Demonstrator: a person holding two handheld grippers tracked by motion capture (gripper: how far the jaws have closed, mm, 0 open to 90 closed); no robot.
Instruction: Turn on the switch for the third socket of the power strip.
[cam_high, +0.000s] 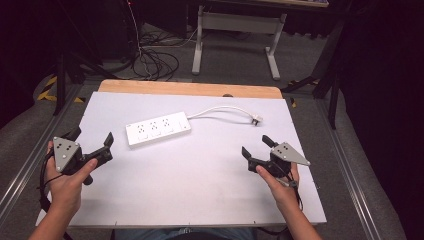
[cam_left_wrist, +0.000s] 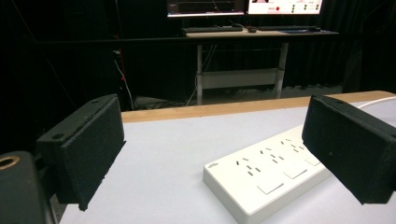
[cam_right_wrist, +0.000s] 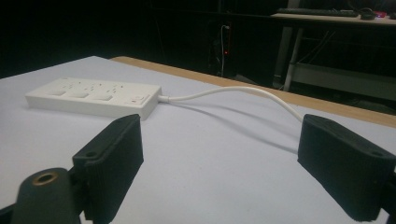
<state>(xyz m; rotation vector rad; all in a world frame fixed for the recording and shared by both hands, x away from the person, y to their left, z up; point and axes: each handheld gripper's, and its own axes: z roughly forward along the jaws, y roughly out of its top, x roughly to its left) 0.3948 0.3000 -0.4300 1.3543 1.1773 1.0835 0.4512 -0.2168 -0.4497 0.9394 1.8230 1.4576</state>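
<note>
Two grippers, left and right, both agape, empty; one power strip, one plug.

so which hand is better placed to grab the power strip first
Left, probably. The left gripper is open and nearer the power strip; the right gripper, also open, sits nearer the plug.

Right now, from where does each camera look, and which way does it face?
High view: above the person's side, looking forward and down on the table; both hands and tools, left, right, show.
Left gripper view: rides the left tool, facing the strip and far desk; its open jaws show.
Right gripper view: rides the right tool, facing the strip's cable end; its open jaws show.
All share the strip.
</note>
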